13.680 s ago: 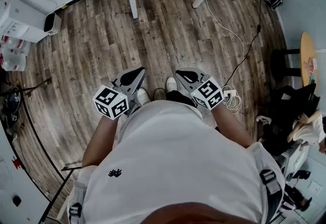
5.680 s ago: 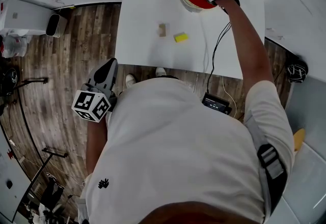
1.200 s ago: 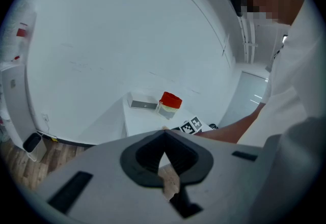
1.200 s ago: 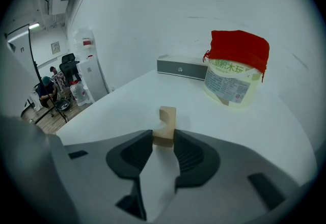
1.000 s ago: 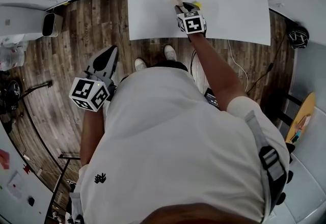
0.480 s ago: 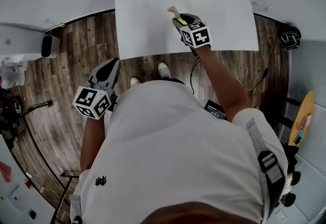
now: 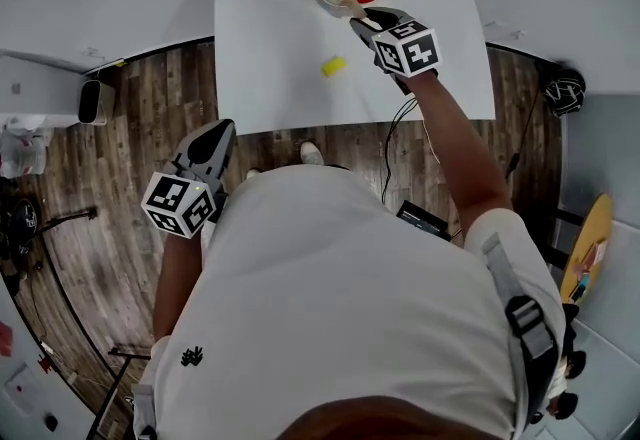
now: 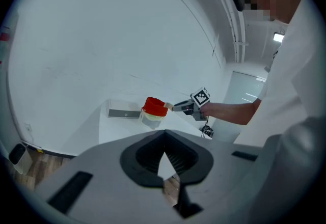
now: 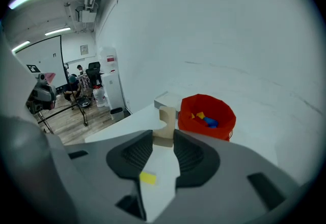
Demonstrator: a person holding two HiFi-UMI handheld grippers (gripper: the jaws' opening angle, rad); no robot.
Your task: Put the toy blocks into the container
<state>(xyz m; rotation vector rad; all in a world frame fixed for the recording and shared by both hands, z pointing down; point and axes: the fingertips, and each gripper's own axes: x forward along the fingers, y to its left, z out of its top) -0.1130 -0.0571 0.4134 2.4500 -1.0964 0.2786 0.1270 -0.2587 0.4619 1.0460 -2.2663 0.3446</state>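
Notched tan block (image 9: 166, 117) clamped in right gripper (image 9: 163, 140) fingers near red container (image 9: 196, 125), left gripper (image 8: 164, 139) fingers together

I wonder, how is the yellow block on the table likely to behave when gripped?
The yellow block looks small and flat-sided, so it probably won't roll on the table. It seems rigid and likely light, much like the tan block pinched in the right gripper.

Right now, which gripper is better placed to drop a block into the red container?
Right. The right gripper grips the tan block right beside the red container; the left gripper hangs shut and empty over the floor.
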